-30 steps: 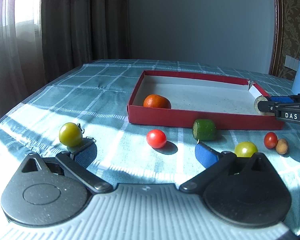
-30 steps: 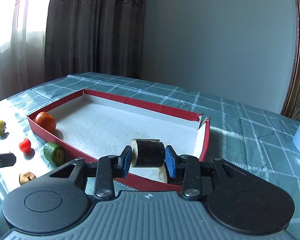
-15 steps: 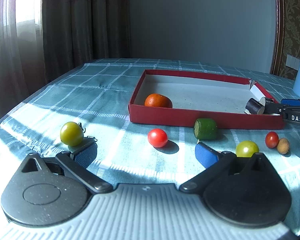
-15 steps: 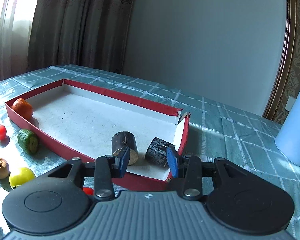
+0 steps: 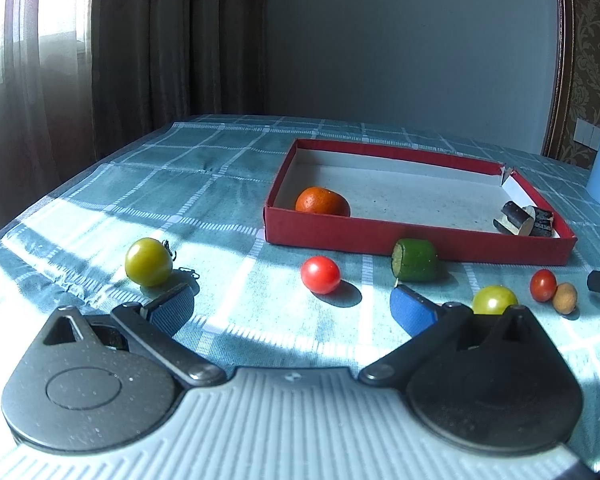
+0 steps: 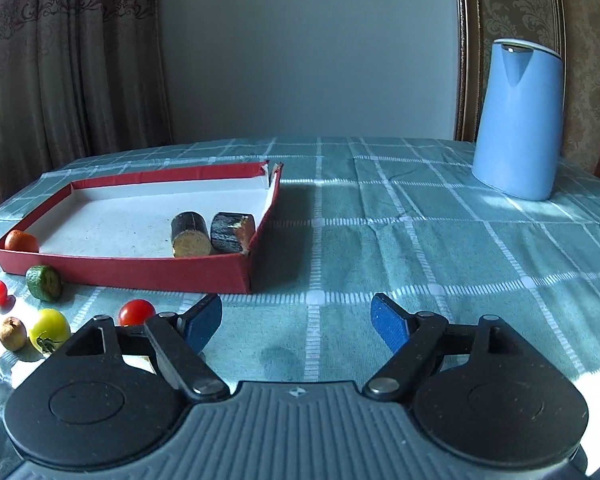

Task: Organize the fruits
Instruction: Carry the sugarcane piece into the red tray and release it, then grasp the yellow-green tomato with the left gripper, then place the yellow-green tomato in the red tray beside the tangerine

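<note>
Two dark eggplant pieces (image 6: 212,233) are seen in the red tray (image 6: 140,276) at ten o'clock of the right gripper (image 6: 296,322), whose jaws have just been opening, nothing between. The red cherry tomato (image 5: 320,275), at twelve o'clock of the wide-spread, empty left gripper (image 5: 292,312), is judged light, smooth and easily crushed, best pinched gently across its middle.

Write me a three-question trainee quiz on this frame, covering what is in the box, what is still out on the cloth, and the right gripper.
1. True or false: the orange fruit lies inside the red box.
2. How many dark cut pieces lie in the box's corner? A) one B) two C) four
3. Fill in: the right gripper is ____ and holds nothing.

Key:
1. True; it sits by the box's near wall.
2. B; two lie side by side.
3. Open; its jaws have just been opening, with only tablecloth between them.
</note>
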The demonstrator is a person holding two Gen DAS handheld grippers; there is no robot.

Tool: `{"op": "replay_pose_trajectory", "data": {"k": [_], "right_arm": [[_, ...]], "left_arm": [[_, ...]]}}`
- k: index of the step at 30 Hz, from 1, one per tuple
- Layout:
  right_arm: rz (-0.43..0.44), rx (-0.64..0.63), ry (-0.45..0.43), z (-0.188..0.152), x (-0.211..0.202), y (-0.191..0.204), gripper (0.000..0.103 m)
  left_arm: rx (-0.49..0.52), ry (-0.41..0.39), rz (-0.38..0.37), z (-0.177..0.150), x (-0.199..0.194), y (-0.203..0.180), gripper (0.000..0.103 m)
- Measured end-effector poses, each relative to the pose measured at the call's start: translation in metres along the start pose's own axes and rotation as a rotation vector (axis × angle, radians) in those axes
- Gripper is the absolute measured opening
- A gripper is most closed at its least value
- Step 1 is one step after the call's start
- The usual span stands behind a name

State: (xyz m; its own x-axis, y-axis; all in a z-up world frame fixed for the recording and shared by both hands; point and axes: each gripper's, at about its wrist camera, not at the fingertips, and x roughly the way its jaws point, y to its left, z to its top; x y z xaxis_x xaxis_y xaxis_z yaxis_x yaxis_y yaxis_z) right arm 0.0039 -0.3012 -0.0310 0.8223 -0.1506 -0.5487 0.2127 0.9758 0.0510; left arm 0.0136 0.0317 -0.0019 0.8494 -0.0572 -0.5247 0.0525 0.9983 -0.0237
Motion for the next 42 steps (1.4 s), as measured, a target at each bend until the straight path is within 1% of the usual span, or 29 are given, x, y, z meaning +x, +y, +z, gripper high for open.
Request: {"op": "replay_pose_trajectory", "data": {"k": [3,4,5,8,10,11,13,15,18,21,23,25,27,28,29,30,31,32,34,35,37,38,39,40,42], "right_arm": [[0.006,0.011,0.038,-0.002,0.006,-0.003,0.084],[0.006,0.002,0.048,-0.002,0.007,-0.002,0.088],[0.004,-0.012,0.057,-0.003,0.009,0.0,0.091],[-0.011,-0.055,0.073,-0.004,0.011,0.007,0.095],[-0.008,-0.058,0.074,-0.003,0.013,0.007,0.096],[-0.007,-0.058,0.075,-0.003,0.014,0.007,0.097],[-0.006,-0.061,0.076,-0.003,0.013,0.007,0.097],[-0.004,-0.067,0.079,-0.003,0.013,0.008,0.099],[-0.002,-0.066,0.079,-0.003,0.013,0.009,0.099],[-0.002,-0.066,0.079,-0.003,0.013,0.009,0.099],[-0.002,-0.066,0.079,-0.003,0.013,0.009,0.099],[-0.001,-0.065,0.079,-0.003,0.013,0.009,0.099],[-0.001,-0.065,0.079,-0.003,0.013,0.009,0.099],[-0.001,-0.065,0.079,-0.003,0.013,0.009,0.099],[-0.001,-0.065,0.079,-0.003,0.013,0.009,0.099],[-0.001,-0.065,0.079,-0.003,0.013,0.009,0.099],[-0.001,-0.065,0.079,-0.003,0.013,0.009,0.099],[-0.001,-0.065,0.079,-0.003,0.013,0.009,0.099],[-0.001,-0.065,0.079,-0.003,0.013,0.009,0.099],[-0.001,-0.065,0.079,-0.003,0.013,0.009,0.099],[-0.001,-0.065,0.079,-0.003,0.013,0.009,0.099],[0.0,-0.065,0.079,-0.003,0.013,0.009,0.099],[-0.001,-0.065,0.079,-0.003,0.013,0.009,0.099],[-0.001,-0.065,0.079,-0.003,0.013,0.009,0.099],[0.0,-0.065,0.079,-0.003,0.013,0.009,0.099]], "left_arm": [[-0.026,0.009,-0.006,-0.001,-0.002,0.007,0.103],[-0.03,0.01,-0.004,-0.003,-0.005,0.01,0.103],[-0.029,-0.001,-0.008,-0.005,-0.009,0.014,0.103],[-0.01,-0.061,-0.016,-0.012,-0.026,0.028,0.103],[0.027,-0.1,0.012,-0.017,-0.034,0.037,0.103],[0.043,-0.122,0.043,-0.018,-0.038,0.044,0.103],[0.04,-0.135,0.086,-0.016,-0.039,0.056,0.103],[-0.005,-0.108,0.107,-0.004,-0.033,0.073,0.103],[-0.057,-0.081,0.141,0.01,-0.018,0.087,0.103],[-0.051,-0.021,0.146,0.022,0.005,0.088,0.103],[-0.044,0.005,0.19,0.026,0.02,0.084,0.103],[-0.019,0.036,0.191,0.029,0.031,0.081,0.103],[-0.034,0.06,0.215,0.032,0.041,0.082,0.103],[-0.04,0.073,0.215,0.033,0.044,0.083,0.103],[-0.051,0.095,0.209,0.033,0.048,0.085,0.098],[-0.055,0.115,0.21,0.033,0.051,0.086,0.084],[-0.057,0.135,0.207,0.032,0.053,0.086,0.077],[-0.066,0.139,0.208,0.03,0.054,0.088,0.076],[-0.072,0.133,0.201,0.03,0.052,0.089,0.07],[-0.067,0.13,0.195,0.029,0.051,0.088,0.065],[-0.055,0.123,0.194,0.028,0.048,0.084,0.054],[-0.046,0.119,0.186,0.028,0.046,0.081,0.04],[-0.039,0.122,0.174,0.028,0.045,0.078,0.031],[-0.03,0.123,0.18,0.028,0.043,0.074,0.031],[-0.015,0.117,0.155,0.029,0.04,0.064,0.031]]}}
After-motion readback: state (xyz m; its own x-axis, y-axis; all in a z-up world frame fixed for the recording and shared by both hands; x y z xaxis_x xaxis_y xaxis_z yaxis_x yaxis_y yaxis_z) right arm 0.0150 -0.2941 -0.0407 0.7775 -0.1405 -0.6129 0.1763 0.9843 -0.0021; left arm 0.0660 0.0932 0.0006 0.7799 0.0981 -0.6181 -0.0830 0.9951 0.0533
